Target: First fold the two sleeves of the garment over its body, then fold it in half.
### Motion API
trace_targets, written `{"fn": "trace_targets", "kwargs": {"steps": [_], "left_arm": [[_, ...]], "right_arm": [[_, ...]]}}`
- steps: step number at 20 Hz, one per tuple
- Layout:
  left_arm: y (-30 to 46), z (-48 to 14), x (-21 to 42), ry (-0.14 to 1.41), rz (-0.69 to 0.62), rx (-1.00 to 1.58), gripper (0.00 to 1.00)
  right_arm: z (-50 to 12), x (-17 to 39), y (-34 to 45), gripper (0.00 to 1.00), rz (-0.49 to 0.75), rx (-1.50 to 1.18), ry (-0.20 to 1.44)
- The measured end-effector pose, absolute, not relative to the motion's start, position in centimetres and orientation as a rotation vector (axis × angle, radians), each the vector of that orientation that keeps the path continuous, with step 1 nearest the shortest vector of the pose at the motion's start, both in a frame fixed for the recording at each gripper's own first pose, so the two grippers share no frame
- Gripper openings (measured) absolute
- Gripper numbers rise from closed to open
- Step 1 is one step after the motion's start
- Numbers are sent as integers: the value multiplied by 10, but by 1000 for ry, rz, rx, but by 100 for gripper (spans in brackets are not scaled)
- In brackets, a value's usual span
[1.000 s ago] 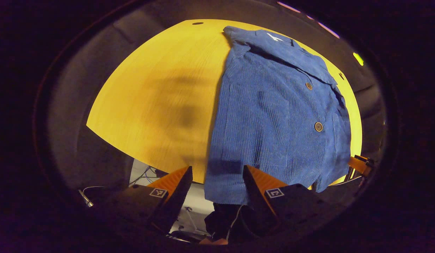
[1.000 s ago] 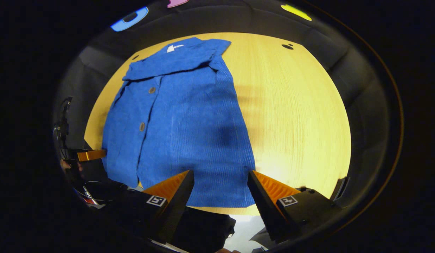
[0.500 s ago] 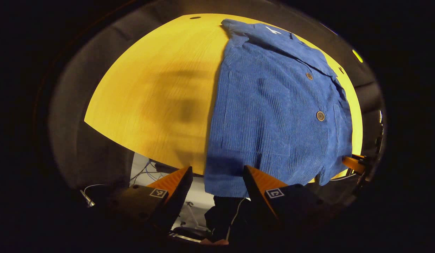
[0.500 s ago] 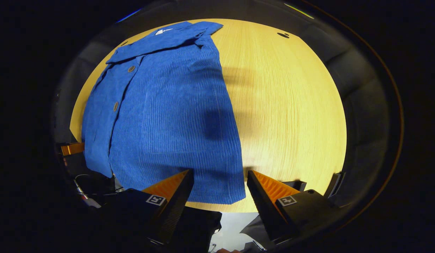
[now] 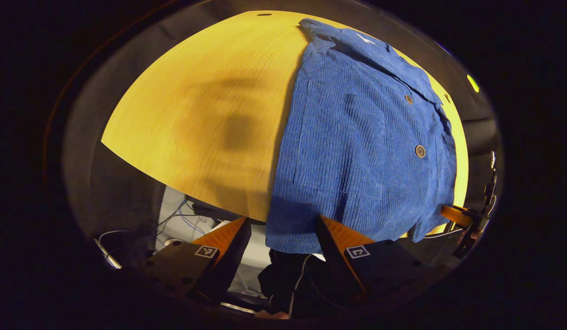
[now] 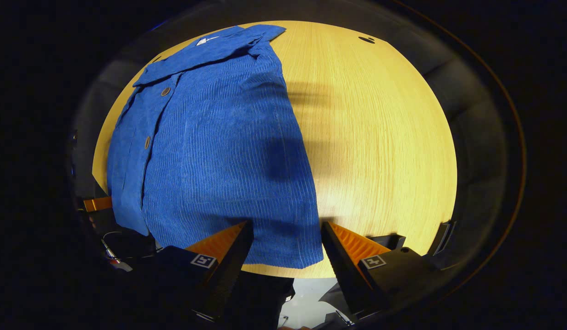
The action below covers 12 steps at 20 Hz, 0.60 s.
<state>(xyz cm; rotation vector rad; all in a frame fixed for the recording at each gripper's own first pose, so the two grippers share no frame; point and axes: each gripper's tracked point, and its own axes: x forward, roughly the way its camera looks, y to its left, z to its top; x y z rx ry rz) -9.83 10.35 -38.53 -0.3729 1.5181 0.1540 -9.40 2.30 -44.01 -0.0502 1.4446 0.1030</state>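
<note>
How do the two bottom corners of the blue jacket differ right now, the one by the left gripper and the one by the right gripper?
The hem corner by the left gripper hangs past the table edge, while the hem corner by the right gripper lies flat on the tabletop. The left gripper's corner sits between its open fingers; the right gripper's corner reaches across the gap toward its right finger. Both belong to the blue jacket, and neither is gripped yet.

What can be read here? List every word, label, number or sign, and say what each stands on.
No text here is readable.
White neck tag at the collar of the blue jacket: too small to read.
Square markers on the fingers of the left tool and the right tool: black-and-white patterns, no words or numbers.
</note>
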Motion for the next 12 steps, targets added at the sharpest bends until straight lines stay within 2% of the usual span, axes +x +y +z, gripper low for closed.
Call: {"fn": "trace_targets", "kwargs": {"steps": [1,3,4,5,7,9,10,11,12], "left_arm": [[98,-386,-97,1515,134,-422,83],[90,-388,-95,1517,128,-513,81],[88,-388,-95,1521,123,-540,73],[87,-388,-94,1521,125,-551,69],[82,-386,-97,1528,122,-595,61],[81,-384,-100,1534,114,-617,40],[80,-383,-102,1535,117,-625,29],[79,-381,-103,1537,124,-622,22],[80,-383,-104,1534,115,-603,0]], "right_arm": [[-440,-94,25,98,112,-56,1447],[-440,-96,27,91,122,-61,1452],[-440,-96,28,83,131,-66,1458],[-440,-95,30,88,142,-68,1461],[-442,-91,38,56,143,-29,1444],[-439,-91,42,18,147,-7,1445],[-439,-90,42,10,151,-8,1453],[-440,-90,42,9,151,-2,1452],[-440,-90,41,9,152,3,1454]]}}
